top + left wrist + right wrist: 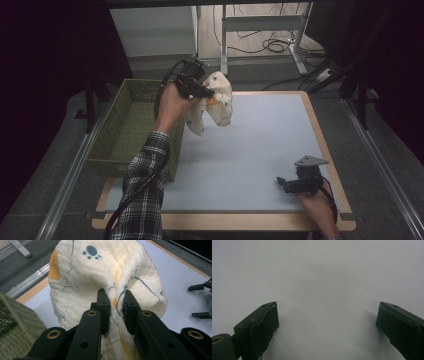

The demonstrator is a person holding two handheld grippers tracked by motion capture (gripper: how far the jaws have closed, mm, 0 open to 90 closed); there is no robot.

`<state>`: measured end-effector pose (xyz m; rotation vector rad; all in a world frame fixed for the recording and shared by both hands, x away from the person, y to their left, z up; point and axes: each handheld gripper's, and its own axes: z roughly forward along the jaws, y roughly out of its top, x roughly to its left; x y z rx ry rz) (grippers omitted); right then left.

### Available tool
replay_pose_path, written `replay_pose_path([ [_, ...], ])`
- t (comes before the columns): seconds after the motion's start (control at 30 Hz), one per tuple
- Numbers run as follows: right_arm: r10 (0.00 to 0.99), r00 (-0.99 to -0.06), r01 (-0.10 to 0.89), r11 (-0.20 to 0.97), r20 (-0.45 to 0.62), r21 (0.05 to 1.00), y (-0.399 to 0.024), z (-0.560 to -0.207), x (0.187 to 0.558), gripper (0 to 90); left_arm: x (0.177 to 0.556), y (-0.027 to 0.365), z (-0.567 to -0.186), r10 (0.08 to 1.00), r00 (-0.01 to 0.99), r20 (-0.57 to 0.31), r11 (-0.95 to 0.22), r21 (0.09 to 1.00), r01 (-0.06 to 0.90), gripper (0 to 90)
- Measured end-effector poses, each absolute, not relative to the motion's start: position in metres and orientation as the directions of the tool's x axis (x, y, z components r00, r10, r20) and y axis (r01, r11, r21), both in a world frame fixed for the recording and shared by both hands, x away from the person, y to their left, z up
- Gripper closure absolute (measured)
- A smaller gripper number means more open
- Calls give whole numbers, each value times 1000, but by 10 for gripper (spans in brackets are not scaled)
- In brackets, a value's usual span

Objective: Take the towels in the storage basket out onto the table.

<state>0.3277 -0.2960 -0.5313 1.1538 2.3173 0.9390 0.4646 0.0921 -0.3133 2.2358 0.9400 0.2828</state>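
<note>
A cream cloth (216,102) printed with blue paw marks and orange patches hangs in the air over the table's far left part, beside the green basket (131,131). My left gripper (209,93) is shut on a fold of it. In the left gripper view the cloth (110,275) bunches between the two black pads (103,305) and drapes around them. My right gripper (281,183) rests low at the table's near right, pointing left, jaws wide apart. The right gripper view has its pads (265,325) standing far apart over bare white table with nothing between them.
The white table top (250,150) has a wooden border. The green woven basket stands along its left edge, under the person's plaid sleeve (145,190). Beyond the table are a metal frame leg (224,40) and loose cables on the floor (275,45).
</note>
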Motion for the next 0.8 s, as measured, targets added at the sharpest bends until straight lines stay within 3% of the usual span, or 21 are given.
replay_pose_path([
  [0.8,809,-587,550,438,-44,711,-296,-531,328,43,479,21,-411,627,772,-104,-580,600,551,790],
])
